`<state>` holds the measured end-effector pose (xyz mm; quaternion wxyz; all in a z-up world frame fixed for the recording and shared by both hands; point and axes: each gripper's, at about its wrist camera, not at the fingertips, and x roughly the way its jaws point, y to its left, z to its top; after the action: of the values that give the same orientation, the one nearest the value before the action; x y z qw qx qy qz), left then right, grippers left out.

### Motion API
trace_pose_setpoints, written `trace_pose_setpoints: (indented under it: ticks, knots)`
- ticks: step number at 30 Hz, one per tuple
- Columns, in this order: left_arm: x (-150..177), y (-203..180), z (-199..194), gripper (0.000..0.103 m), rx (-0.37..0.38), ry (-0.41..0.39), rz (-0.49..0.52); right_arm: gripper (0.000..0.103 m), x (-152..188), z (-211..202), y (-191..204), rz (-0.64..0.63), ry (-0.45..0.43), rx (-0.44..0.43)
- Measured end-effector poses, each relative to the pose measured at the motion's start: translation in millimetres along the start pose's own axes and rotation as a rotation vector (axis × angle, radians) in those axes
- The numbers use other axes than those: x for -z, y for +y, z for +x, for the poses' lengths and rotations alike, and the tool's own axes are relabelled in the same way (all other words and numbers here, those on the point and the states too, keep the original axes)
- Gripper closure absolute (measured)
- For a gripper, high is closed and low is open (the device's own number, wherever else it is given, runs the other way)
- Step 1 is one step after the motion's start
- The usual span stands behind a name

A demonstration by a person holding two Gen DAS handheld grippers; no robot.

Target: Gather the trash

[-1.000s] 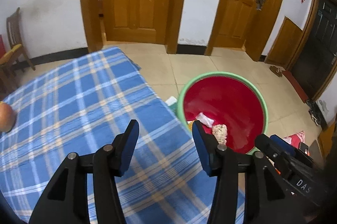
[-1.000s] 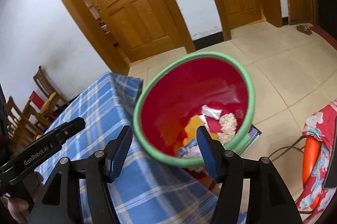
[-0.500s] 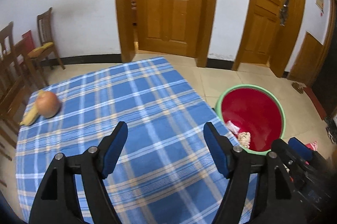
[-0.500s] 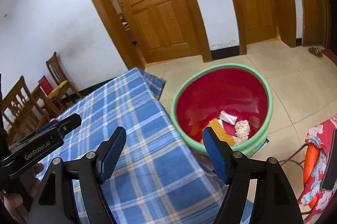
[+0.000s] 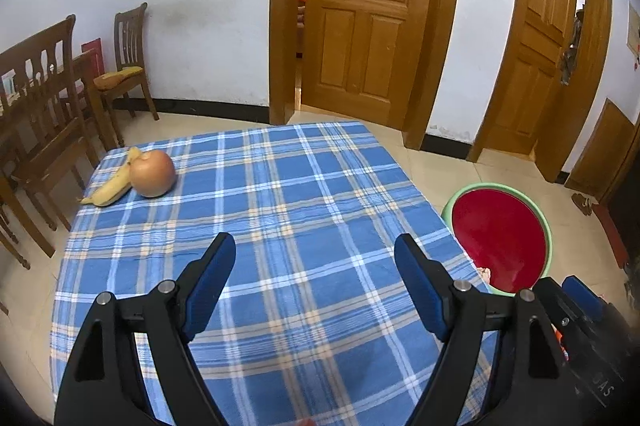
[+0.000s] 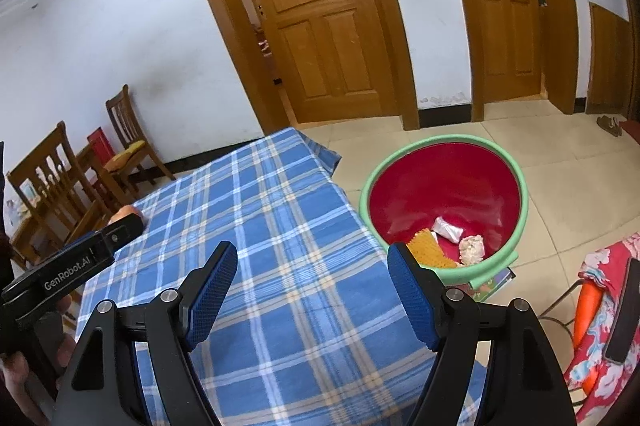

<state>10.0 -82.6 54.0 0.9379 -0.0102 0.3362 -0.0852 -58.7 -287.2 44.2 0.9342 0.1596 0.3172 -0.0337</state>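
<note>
1. While nothing was held, the left gripper [image 5: 314, 282] was seen spread wide above the blue plaid tablecloth [image 5: 280, 209]; a yellow banana peel [image 5: 109, 185] and round orange-pink fruit [image 5: 153, 173] lay touching at the far left corner, probably the last trash to fetch.
2. From the right wrist, the right gripper [image 6: 310, 280] was likewise gaping and empty, and the red, green-rimmed plastic basin [image 6: 400, 165] was set on the floor beside the table, holding a white wrapper [image 6: 447, 228], crumpled tissue [image 6: 472, 248] and an orange scrap [image 6: 431, 250].
</note>
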Motion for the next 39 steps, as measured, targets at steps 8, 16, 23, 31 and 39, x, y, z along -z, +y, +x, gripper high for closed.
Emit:
trace_pose_setpoints:
  ticks: [8, 16, 23, 31, 39]
  knots:
    - [9, 8, -14, 0.022, 0.016, 0.000, -0.013, 0.025, 6, -8, 17, -0.038, -0.004, -0.004]
    - [12, 17, -25, 0.022, -0.026, -0.020, -0.025, 0.025, 11, -12, 23, -0.057, -0.008, -0.012]
    - [16, 20, -30, 0.022, -0.050, -0.023, -0.012, 0.025, 13, -13, 24, -0.052, 0.000, -0.024]
    - [14, 22, -34, 0.022, -0.045, -0.028, -0.019, 0.025, 14, -14, 25, -0.052, -0.002, -0.024]
    - [16, 21, -36, 0.022, -0.037, -0.030, -0.020, 0.025, 13, -15, 24, -0.049, -0.005, -0.022]
